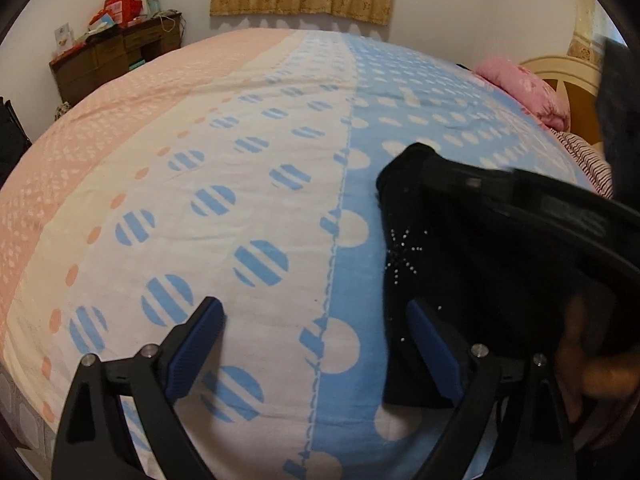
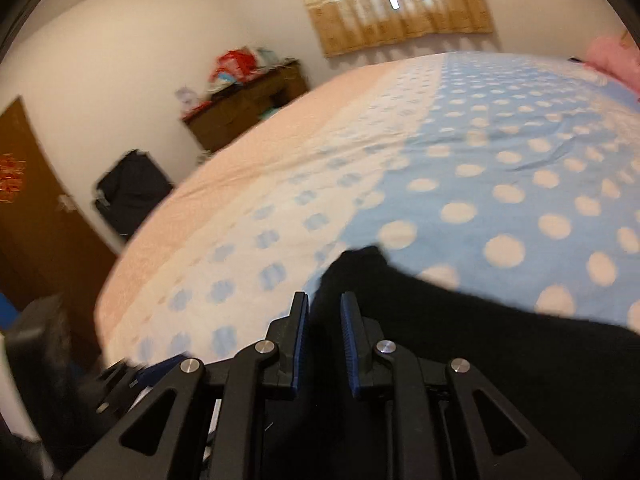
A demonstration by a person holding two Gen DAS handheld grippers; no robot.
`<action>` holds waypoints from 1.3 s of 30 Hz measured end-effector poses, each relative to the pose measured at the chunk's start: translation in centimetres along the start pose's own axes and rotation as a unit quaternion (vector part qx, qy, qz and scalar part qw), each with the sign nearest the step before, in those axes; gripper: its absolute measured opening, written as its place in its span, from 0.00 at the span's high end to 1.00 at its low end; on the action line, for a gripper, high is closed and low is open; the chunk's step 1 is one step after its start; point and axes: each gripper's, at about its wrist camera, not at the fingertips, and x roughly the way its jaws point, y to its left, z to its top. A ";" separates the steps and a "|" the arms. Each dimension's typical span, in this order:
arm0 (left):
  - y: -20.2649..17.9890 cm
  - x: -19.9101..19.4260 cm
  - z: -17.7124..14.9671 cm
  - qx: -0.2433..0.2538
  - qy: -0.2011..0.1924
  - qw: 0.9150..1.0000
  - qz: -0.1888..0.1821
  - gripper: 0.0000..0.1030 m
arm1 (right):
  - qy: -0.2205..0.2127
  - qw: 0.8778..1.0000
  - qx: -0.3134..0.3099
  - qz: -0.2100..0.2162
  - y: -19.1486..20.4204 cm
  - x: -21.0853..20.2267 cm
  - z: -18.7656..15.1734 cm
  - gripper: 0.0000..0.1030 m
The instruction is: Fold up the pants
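Black soft pants lie on the dotted blue, white and pink bed cover. Only the left view shows their sparkly studs and the wide-open left gripper. The right gripper pinches the pants.

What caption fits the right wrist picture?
Right gripper pinches black pants over a polka-dot bedspread.
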 end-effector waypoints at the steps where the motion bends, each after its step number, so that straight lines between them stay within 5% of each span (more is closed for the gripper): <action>1: -0.2 0.3 0.0 0.007 0.005 1.000 0.007 0.08 | 0.015 1.000 0.005 -0.003 -0.2 1.3 0.0 0.83; 6: 0.0 -0.6 0.2 0.019 -0.008 1.000 0.005 0.08 | 0.005 1.000 0.003 0.006 -0.1 1.0 0.7 0.81; 10: 1.0 -1.1 0.7 0.023 -0.026 0.999 0.013 0.08 | -0.091 0.994 0.042 0.048 -2.2 -6.7 -0.2 0.81; 12: 1.4 -1.2 1.2 0.020 -0.038 0.999 0.011 0.08 | -0.129 0.991 0.041 0.011 -3.6 -11.2 -2.0 0.79; 14: 1.2 -1.4 1.8 0.019 -0.044 0.999 0.004 0.08 | -0.148 0.986 0.047 -0.058 -5.3 -14.3 -4.2 0.59; 16: 0.3 -1.4 2.6 0.026 -0.055 0.998 -0.008 0.08 | -0.155 0.979 0.061 -0.120 -7.1 -16.7 -6.6 0.51; 20: -2.8 -1.4 3.4 0.052 -0.065 0.996 -0.027 0.08 | -0.135 0.972 0.089 -0.171 -9.4 -18.6 -10.6 0.51; 25: -5.9 0.6 2.4 0.096 -0.049 0.994 0.020 0.07 | -0.075 0.965 0.135 -0.211 -12.0 -16.7 -13.9 0.51; 30: -5.1 1.6 1.9 0.086 -0.030 0.996 0.014 0.00 | -0.083 0.963 0.213 -0.146 -14.5 -17.9 -15.4 0.49; 33: -4.6 0.6 2.2 0.084 -0.039 0.996 0.009 0.00 | -0.136 0.955 0.225 -0.136 -14.6 -20.2 -15.4 0.49; 36: -4.2 -0.6 2.4 0.073 -0.065 0.995 -0.024 0.00 | -0.166 0.955 0.227 -0.093 -14.9 -21.3 -14.9 0.44; 39: -4.4 -0.3 3.2 0.066 -0.061 0.994 -0.062 0.00 | -0.156 0.952 0.247 -0.095 -16.0 -20.1 -15.0 0.42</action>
